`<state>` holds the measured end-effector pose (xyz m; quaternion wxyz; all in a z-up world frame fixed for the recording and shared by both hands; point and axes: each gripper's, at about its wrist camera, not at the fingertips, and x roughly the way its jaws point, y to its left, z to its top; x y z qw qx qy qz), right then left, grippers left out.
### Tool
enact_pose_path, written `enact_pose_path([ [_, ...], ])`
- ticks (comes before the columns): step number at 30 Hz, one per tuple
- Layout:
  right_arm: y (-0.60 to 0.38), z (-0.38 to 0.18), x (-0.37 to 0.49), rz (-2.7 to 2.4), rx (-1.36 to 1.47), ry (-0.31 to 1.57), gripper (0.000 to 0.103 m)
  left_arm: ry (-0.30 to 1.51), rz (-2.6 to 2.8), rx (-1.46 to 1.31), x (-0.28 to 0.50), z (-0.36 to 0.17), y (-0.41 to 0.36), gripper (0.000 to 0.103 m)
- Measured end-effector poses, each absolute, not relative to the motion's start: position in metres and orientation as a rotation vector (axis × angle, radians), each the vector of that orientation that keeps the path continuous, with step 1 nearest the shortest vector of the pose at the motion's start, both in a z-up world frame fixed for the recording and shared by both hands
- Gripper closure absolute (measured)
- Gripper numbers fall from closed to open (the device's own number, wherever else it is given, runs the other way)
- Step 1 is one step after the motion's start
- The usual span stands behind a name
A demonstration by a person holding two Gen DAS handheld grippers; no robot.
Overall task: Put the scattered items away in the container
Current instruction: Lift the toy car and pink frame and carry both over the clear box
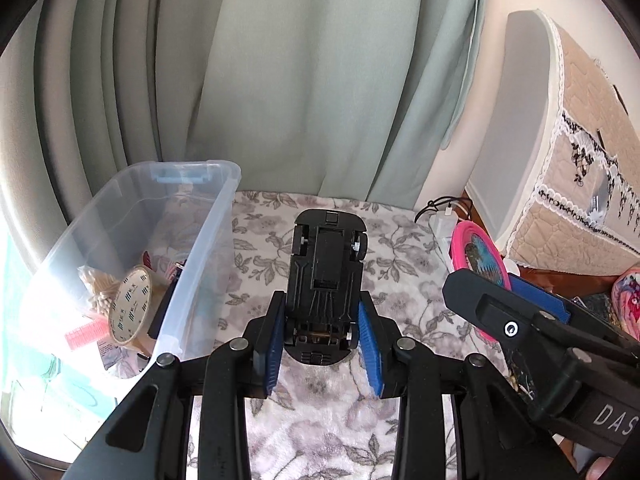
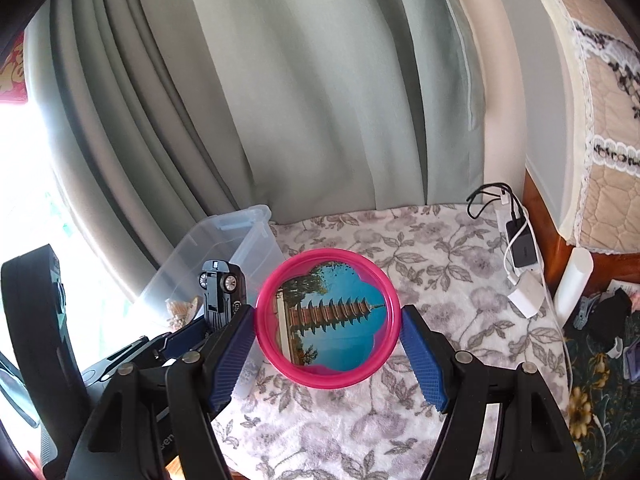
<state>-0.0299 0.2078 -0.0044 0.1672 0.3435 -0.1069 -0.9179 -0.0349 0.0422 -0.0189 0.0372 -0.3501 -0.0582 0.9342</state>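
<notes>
Left gripper (image 1: 323, 330) clamps a toy car (image 1: 327, 280), underside facing the camera, raised just right of the clear bin (image 1: 208, 248). Right gripper (image 2: 328, 346) grips a pink-rimmed round mirror (image 2: 327, 322) by its rim above the floral blanket (image 2: 440, 280). The bin contains a tape roll (image 1: 130, 308).

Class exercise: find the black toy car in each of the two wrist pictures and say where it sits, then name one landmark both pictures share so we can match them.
Left wrist view: the toy car is at centre, underside to the camera, gripped between the left gripper fingers.
Right wrist view: the toy car is at left of centre, seen side-on, beside the pink round mirror.
Shared landmark: the clear plastic container by the curtain.
</notes>
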Motion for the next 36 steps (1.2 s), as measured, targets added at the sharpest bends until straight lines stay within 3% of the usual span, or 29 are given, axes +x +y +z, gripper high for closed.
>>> enact_pose_path([
  [15,0.107,0.032,-0.024,-2.526,0.880,-0.059,0.028,-0.460,3.018,-0.983,-0.015,-0.002,-0.069,0.067],
  [28,0.025,0.004,-0.045,-2.367,0.975,0.088,0.028,-0.665,3.126,-1.027,-0.006,-0.021,-0.153,0.067],
  [36,0.006,-0.008,-0.064,-2.331,1.007,0.094,0.028,-0.674,3.119,-1.080,-0.016,-0.028,-0.166,0.067],
])
